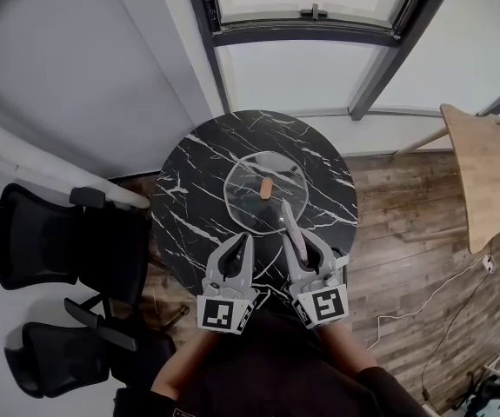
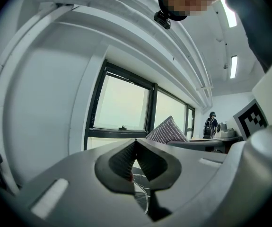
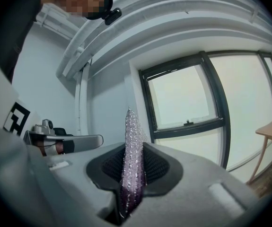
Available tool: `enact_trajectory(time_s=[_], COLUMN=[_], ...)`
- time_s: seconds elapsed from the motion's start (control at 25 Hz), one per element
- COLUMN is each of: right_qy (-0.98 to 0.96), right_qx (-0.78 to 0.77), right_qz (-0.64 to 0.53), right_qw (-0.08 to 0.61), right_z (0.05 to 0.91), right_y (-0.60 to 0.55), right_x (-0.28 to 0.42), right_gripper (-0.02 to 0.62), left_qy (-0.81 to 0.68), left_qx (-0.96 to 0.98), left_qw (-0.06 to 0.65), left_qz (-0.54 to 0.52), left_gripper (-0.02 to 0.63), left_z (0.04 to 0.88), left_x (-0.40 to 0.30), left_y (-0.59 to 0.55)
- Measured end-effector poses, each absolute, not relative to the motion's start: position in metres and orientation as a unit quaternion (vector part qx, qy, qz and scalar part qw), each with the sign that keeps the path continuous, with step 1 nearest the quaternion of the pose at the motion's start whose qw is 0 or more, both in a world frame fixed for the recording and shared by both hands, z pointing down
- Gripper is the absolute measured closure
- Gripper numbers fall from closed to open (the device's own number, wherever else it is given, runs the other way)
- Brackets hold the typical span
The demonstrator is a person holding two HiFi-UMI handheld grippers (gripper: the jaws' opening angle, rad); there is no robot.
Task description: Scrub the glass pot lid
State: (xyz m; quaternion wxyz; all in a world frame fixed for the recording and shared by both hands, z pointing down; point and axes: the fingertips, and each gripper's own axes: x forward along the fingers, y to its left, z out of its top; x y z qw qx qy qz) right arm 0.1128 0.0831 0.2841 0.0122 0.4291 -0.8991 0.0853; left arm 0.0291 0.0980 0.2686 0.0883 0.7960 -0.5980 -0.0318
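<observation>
The fingers of the right gripper [image 3: 134,151] were clamped on a sparkly purple scrubbing pad [image 3: 131,136] that stuck out past their tips. The left gripper [image 2: 136,144] had its fingers pressed together, empty. The glass pot lid [image 1: 248,203] lay flat on the black marbled surface [image 1: 196,179], just beyond both sets of fingertips.

Grey two-jaw left gripper [image 2: 136,142] jaws meeting tip to tip; clear glass lid rim [image 2: 145,196] showing beneath; dark-framed window [image 2: 121,103] standing behind.

Lid [image 1: 265,191] x1, scrub pad [image 3: 132,160] x1, tbl [image 1: 196,170] x1, chairs [image 1: 50,237] [image 1: 58,356] x2, grippers [image 1: 244,240] [image 1: 298,238] x2.
</observation>
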Motion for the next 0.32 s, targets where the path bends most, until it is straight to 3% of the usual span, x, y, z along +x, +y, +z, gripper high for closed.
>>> enact_trajectory(time_s=[0.32], right_qy=[-0.897], right_qx=[0.434], right_qz=[0.081], right_qw=[0.017], right_z=[0.2833], right_y=[0.083], right_x=[0.1129], right_gripper=[0.523], left_qy=[-0.593], left_qx=[0.799], left_qw=[0.092], left_qz=[-0.037], left_gripper=[0.603], left_z=[0.2678], left_x=[0.0292], left_y=[0.0971])
